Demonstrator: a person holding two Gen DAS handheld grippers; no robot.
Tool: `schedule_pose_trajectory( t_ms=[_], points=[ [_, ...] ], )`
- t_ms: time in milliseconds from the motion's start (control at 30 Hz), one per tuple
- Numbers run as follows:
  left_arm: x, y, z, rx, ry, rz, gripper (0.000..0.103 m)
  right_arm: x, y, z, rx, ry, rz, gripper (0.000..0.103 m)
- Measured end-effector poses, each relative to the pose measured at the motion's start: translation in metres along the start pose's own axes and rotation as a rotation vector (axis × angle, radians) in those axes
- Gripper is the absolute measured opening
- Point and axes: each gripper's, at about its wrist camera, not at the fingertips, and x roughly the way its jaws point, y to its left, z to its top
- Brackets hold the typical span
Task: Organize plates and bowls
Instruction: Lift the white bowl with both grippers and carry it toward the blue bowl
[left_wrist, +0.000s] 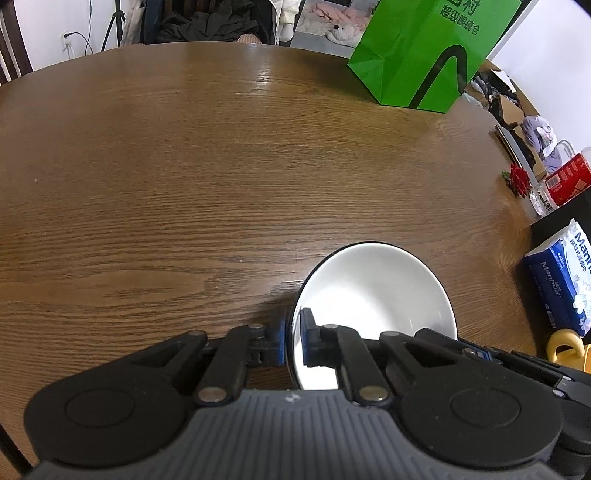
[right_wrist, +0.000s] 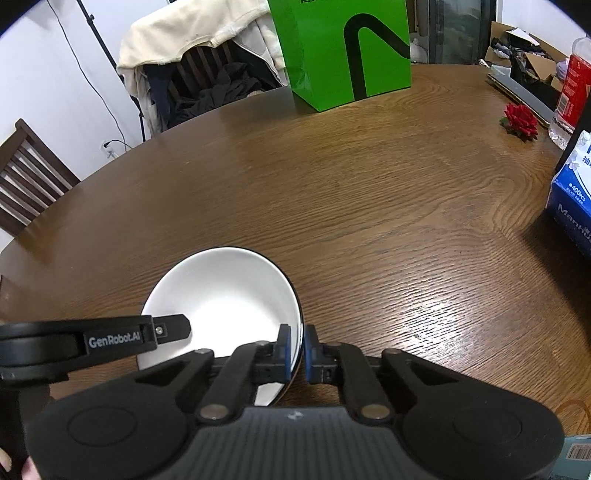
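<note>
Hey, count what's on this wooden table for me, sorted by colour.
White: 1, the round white ceramic bowl with a dark rim
Green: 1, the green paper shopping bag
Red: 1, the red rose
Blue: 1, the blue tissue pack
Total: 4

A white bowl (left_wrist: 373, 291) with a thin dark rim, empty, sits upright near the surface's (left_wrist: 184, 166) near edge, its opposite rims pinched.

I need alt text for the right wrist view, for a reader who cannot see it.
The right claw is shut on the rim of a white bowl on a brown wooden table. The left claw reaches into the bowl opposite; a green paper bag stands behind.
</note>
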Motion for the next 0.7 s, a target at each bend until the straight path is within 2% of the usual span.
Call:
schedule_pose_trajectory(
  t_ms=[700],
  points=[
    [-0.0020,-0.0029,-0.0026,0.005,-0.013,0.009,0.009,0.0009,-0.0010,-0.0004,0.004,0.001,0.006,0.007]
  ],
)
